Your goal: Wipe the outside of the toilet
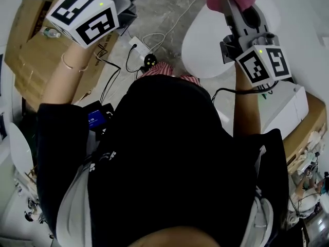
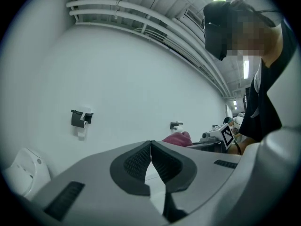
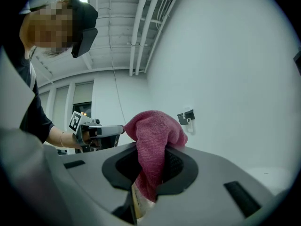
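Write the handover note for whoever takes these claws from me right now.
Left claw: shut, empty, raised toward the wall.
Right claw: shut on the pink cloth, also raised.
Toilet: white, below and in front on the right claw's side; the cloth is not touching it.
Done: cloth is gripped. Whether any wiping has happened cannot be told.
Left: bring the cloth down and wipe the toilet's outside.

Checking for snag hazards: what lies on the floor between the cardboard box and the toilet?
Head view: a white power strip and a white cable lie on the grey floor between cardboard box and toilet.
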Tool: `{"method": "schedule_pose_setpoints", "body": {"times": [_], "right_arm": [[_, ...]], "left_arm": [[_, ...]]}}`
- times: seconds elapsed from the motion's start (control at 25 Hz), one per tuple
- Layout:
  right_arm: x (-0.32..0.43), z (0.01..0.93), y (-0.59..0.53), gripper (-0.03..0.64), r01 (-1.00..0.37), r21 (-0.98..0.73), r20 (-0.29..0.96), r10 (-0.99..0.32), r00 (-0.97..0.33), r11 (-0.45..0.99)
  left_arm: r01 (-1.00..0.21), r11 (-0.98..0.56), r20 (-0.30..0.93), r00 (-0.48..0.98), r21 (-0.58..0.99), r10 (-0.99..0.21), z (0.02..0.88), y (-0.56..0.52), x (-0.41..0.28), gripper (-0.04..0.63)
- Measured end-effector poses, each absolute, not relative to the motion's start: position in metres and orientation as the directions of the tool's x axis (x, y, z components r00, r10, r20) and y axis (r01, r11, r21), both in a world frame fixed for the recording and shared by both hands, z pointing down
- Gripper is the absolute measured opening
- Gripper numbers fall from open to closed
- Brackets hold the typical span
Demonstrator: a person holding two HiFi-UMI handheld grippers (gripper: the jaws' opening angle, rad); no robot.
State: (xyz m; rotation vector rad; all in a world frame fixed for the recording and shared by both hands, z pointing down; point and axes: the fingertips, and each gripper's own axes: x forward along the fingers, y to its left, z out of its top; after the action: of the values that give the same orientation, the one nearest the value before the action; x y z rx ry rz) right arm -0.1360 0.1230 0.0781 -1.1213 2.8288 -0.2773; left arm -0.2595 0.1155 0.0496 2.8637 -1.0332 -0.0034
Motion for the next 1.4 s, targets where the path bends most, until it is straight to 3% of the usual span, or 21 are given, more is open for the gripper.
{"method": "schedule_pose_setpoints", "body": {"times": [0.2,0.44,0.8,1.4], "right_arm": [[-0.182,0.089,0.11,0.078,-0.715,-0.194,0.003,-0.728,-0.686,0.672],[-0.178,0.08,0.115,0.078,-0.763,-0.186,0.016,-0.775,-0.632,0.619],[-0.152,0.088,0.093,0.078,-0.823,-0.19,0.026,-0.836,-0.549,0.535],[-0.1,0.095,-0.017,0.078,-0.845,-0.21,-0.001,-0.864,-0.503,0.492]], "left_arm": [[-0.63,-0.77,0.052,0.776,0.106,-0.628,0.068,0.105,-0.316,0.011],[-0.599,-0.789,0.04,0.799,0.136,-0.6,0.064,0.108,-0.319,0.009],[-0.57,-0.806,-0.027,0.814,0.16,-0.581,0.063,0.069,-0.306,0.01],[-0.546,-0.825,0.004,0.834,0.146,-0.551,0.075,-0.047,-0.25,0.01]]}}
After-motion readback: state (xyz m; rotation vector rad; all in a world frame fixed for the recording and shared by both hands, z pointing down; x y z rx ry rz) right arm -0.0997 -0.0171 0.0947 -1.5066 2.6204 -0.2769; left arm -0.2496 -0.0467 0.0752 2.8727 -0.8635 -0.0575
